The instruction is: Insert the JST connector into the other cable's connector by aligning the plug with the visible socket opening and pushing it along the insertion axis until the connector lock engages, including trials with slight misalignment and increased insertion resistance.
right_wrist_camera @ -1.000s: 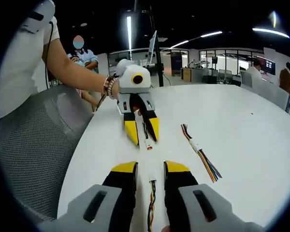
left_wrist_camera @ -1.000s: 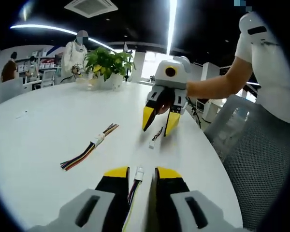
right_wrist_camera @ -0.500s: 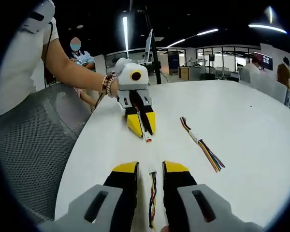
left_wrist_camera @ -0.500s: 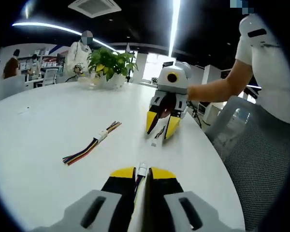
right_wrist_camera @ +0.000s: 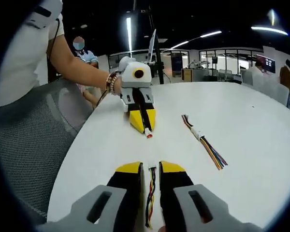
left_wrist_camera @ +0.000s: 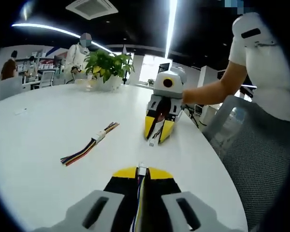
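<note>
White table (left_wrist_camera: 48,125) curves under both of your grippers, and each one carries a cable end toward the other. In the left gripper view, your left gripper (left_wrist_camera: 141,172) has its yellow-tipped jaws pressed together on a plug (left_wrist_camera: 142,169), whose white head sticks out just past the tips; its long axis runs straight forward along the jaws, pointing across the table at the right gripper (left_wrist_camera: 156,136). That one also has its jaws drawn in on a socket (left_wrist_camera: 153,141), a small white piece jutting from the tips and angled down toward the table, facing back at your plug with bare table between the two. In the right gripper view, the right gripper (right_wrist_camera: 150,168) pinches its cable so that the twisted coloured wires (right_wrist_camera: 149,195) trail back between the jaws, and the socket (right_wrist_camera: 151,165) sits at the tips with its axis along them. Across from it the left gripper (right_wrist_camera: 145,126) points its plug (right_wrist_camera: 148,134) down and toward you, the tip close over the table. A spare cable (left_wrist_camera: 90,144) of coloured wires with a white connector at mid-length lies flat on the table, off to the side of the line between the grippers and well apart from both. A plant (left_wrist_camera: 108,63) stands at the table's far edge.
</note>
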Motion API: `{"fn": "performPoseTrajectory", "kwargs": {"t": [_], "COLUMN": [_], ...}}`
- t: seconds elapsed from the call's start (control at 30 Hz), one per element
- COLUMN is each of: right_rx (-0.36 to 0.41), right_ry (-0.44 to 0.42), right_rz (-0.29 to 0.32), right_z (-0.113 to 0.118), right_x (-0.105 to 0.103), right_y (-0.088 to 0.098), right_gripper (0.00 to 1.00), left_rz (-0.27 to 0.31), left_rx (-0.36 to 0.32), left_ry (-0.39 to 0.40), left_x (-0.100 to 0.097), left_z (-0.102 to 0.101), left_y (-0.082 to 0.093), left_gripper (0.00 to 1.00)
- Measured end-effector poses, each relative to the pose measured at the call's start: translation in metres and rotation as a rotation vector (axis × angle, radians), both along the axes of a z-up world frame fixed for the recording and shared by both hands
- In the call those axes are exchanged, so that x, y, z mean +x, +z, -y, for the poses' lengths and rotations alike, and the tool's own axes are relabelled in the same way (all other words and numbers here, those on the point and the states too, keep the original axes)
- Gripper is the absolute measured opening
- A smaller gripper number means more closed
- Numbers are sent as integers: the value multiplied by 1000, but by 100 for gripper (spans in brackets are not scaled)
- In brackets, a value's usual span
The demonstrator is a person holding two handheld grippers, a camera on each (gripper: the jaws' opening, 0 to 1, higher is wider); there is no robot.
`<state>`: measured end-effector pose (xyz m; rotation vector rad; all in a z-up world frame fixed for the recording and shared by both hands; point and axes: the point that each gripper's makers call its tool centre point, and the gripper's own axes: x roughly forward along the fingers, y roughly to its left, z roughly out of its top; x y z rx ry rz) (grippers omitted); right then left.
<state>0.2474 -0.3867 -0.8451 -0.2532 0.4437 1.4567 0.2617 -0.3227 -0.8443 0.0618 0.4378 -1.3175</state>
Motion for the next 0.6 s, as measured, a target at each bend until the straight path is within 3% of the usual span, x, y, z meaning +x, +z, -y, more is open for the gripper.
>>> {"fn": "performPoseTrajectory", "kwargs": {"t": [0.6], "right_rx": [78], "right_ry": [36], "right_rz": [66], "right_z": [3], "right_x": [1], "right_y": [-3], "right_gripper": [5], "left_rz": [-36], "left_rx": [-15], "left_ry": [-12], "left_x": [2], "left_z": [1], "left_y": [0], "left_gripper": [0]}}
